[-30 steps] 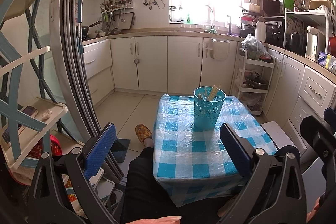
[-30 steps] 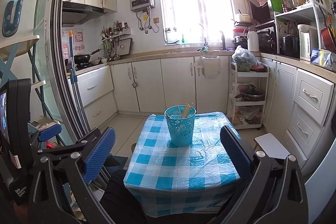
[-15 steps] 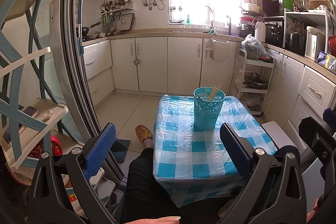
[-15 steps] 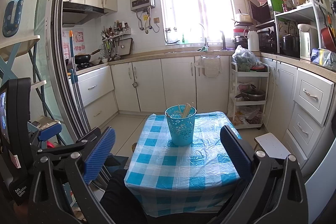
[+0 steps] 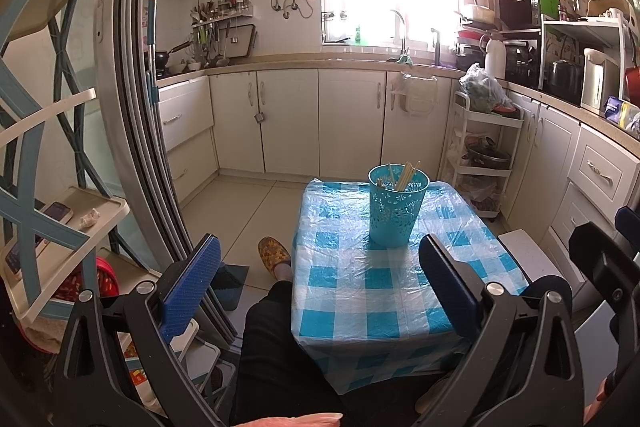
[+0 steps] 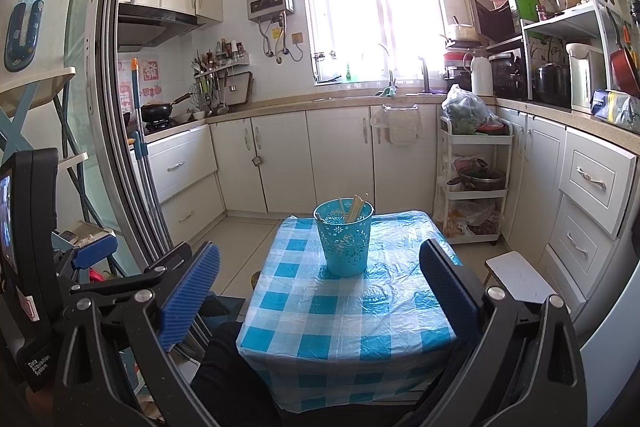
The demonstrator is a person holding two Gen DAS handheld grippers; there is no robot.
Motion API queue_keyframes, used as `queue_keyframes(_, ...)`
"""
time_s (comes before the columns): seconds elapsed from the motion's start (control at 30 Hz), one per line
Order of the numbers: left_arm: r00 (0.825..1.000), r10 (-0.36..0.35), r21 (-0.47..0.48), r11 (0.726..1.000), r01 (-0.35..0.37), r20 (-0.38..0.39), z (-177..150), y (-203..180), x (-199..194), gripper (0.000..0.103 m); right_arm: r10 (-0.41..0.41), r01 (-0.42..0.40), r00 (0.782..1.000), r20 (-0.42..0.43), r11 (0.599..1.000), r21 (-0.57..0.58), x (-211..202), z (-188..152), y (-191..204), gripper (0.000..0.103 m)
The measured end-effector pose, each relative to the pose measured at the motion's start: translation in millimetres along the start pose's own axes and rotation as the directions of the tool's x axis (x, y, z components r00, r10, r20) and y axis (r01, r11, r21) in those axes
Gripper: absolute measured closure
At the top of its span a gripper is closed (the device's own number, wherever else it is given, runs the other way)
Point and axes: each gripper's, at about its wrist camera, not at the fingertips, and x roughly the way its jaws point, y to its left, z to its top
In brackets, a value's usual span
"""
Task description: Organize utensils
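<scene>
Both tools, left and right, hang spread wide and empty, well back from the teal basket of chopsticks on the bench. Looks light; a clumsy nudge could tip it.

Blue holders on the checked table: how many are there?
1. The blue holder stands at the far middle of the table, with chopsticks inside. Nothing else stands on it.
</scene>
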Motion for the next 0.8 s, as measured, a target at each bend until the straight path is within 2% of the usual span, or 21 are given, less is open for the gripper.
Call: queue_keyframes(0.8, 1.000, 0.001, 0.000, 1.000, -0.001, -0.003, -0.6, 0.4, 0.7, 0.008, 0.000, 0.000, 1.000, -0.007, 1.000, 0.003, 3.0, -2.5, 0.3, 0.007)
